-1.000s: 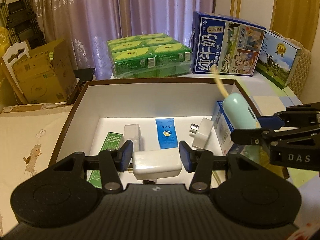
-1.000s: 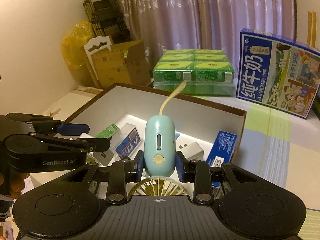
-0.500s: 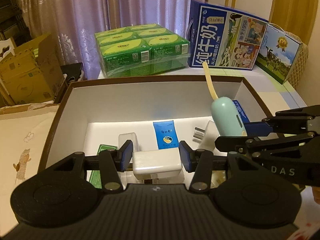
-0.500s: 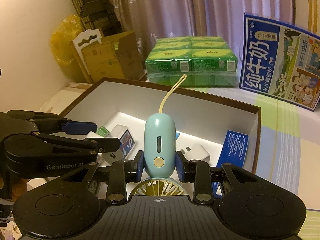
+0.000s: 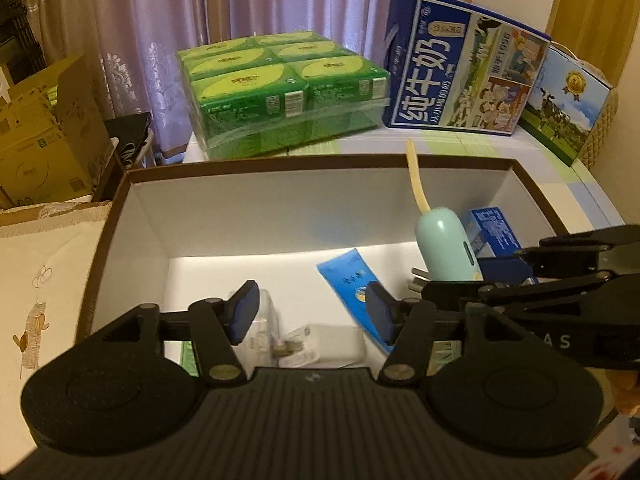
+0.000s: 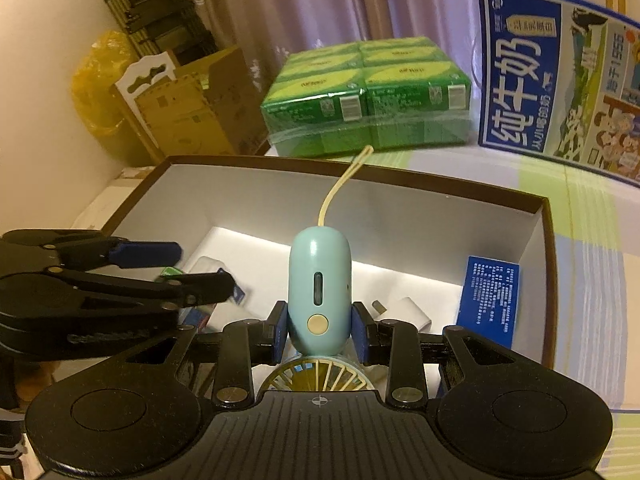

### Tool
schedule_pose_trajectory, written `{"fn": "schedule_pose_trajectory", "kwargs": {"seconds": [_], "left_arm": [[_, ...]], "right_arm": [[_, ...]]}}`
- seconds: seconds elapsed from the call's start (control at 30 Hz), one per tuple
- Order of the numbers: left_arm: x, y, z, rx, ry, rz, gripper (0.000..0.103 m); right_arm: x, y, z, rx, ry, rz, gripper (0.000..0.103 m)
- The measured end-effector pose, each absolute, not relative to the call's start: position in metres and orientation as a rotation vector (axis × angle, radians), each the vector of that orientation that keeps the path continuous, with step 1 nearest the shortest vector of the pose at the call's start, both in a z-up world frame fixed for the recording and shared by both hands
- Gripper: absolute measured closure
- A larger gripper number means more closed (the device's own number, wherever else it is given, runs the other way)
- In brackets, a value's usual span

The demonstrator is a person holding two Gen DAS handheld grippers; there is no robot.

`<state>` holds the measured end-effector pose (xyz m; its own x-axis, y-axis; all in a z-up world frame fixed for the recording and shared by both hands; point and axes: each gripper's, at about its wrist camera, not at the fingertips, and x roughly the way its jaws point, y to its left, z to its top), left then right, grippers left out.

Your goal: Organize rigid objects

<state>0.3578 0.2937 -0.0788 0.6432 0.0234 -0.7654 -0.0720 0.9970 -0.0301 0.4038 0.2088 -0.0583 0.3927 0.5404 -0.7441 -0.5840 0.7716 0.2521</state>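
A brown box with a white inside (image 5: 280, 200) holds several small items. My left gripper (image 5: 312, 312) is open above its near end. A white charger (image 5: 332, 346) lies on the box floor just below the jaws, beside a clear case (image 5: 260, 320). My right gripper (image 6: 319, 326) is shut on a light blue handheld fan (image 6: 319, 276), handle up with a yellow strap, held over the box. The fan also shows in the left wrist view (image 5: 444, 246). A blue packet (image 5: 352, 280), a white plug (image 6: 408, 312) and a blue carton (image 6: 490, 302) lie inside.
A shrink-wrapped pack of green cartons (image 5: 280, 92) and a blue milk carton case (image 5: 464, 84) stand behind the box. Cardboard boxes (image 5: 44, 140) sit at the left. A second milk case (image 5: 568, 104) is at the far right.
My left gripper has opened and let go of the white charger, which now lies on the box floor. Both grippers have moved forward over the box.
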Motion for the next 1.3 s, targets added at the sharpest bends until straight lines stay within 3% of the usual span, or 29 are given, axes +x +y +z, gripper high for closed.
{"fn": "schedule_pose_trajectory", "kwargs": {"seconds": [0.2,0.67,1.3], "left_arm": [[0.358,0.307,-0.077,-0.071,0.873,0.067,0.040],[0.328,0.300,-0.064,-0.101,0.855,0.097,0.034],[0.254,0.235,-0.019,-0.051,0.782,0.175,0.033]], "right_arm": [[0.412,0.209,-0.058,-0.018,0.946,0.652,0.071],[0.384,0.188,-0.044,-0.021,0.934,0.643,0.041],[0.311,0.121,0.000,0.026,0.846,0.667,0.035]]}}
